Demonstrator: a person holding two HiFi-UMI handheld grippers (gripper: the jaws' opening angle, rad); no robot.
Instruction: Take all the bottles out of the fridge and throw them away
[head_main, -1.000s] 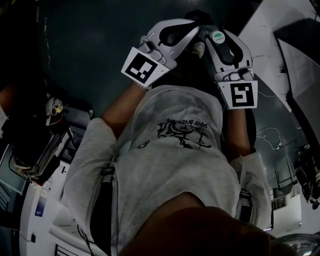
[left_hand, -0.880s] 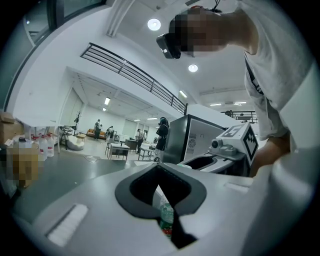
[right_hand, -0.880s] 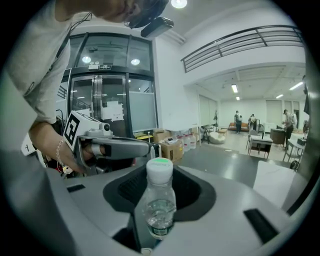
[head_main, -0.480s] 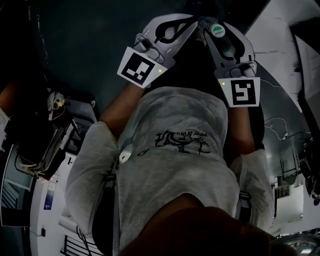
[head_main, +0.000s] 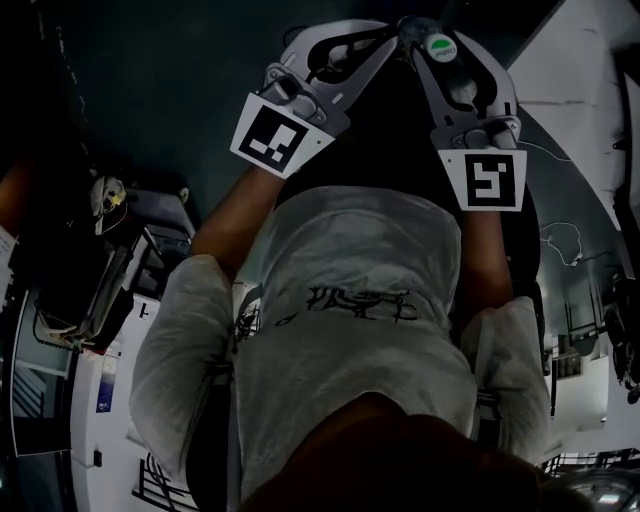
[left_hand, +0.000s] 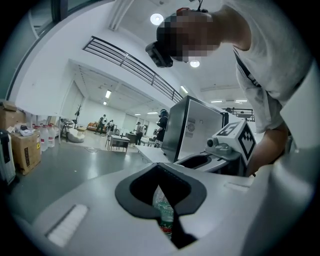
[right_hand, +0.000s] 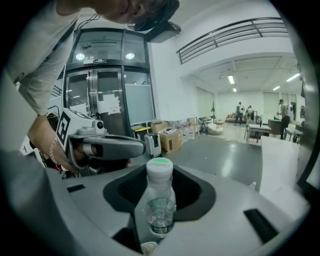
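Our left gripper (head_main: 372, 38) pinches a labelled bottle (left_hand: 164, 212), jaws nearly together. Our right gripper (head_main: 420, 35), jaws wider, clamps a capped bottle (right_hand: 160, 207) upright. Both hang over the floor (head_main: 150, 80).

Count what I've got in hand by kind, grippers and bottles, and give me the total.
Grippers: 2, the left gripper and the right gripper.
Bottles: 2, the left bottle in the left jaws and the capped bottle in the right jaws.
Total: 4.

Bare floor (right_hand: 220, 150) lies open ahead; a white table (right_hand: 280, 165) stands beside it.
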